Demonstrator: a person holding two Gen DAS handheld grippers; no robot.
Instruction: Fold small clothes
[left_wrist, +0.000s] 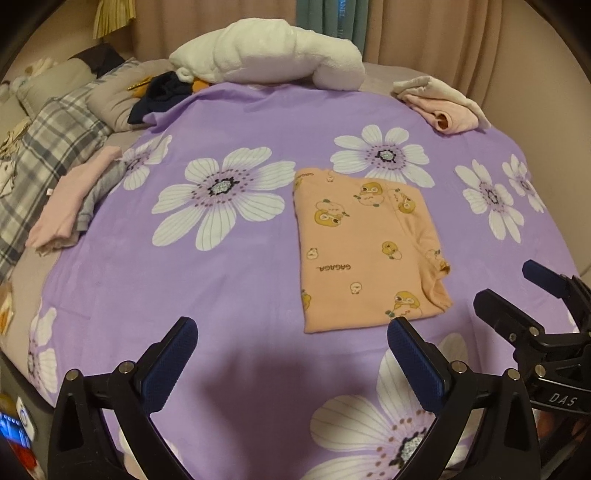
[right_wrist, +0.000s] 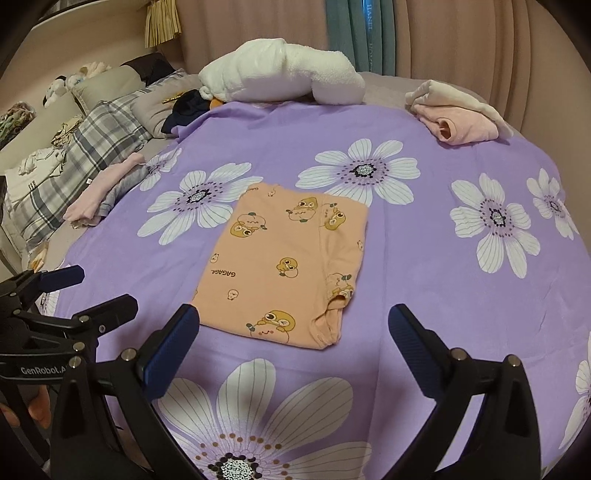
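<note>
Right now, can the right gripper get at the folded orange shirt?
Probably yes. The right gripper is open and empty, and the orange shirt lies flat just ahead on the purple sheet, with nothing between them.

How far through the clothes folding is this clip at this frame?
Done: the orange duck-print garment lies folded into a flat rectangle on the purple floral sheet, with a folded pink-and-grey stack at the sheet's left edge. In hand: nothing; left gripper and right gripper are open. Left: probably the crumpled pink-and-cream clothes.
</note>
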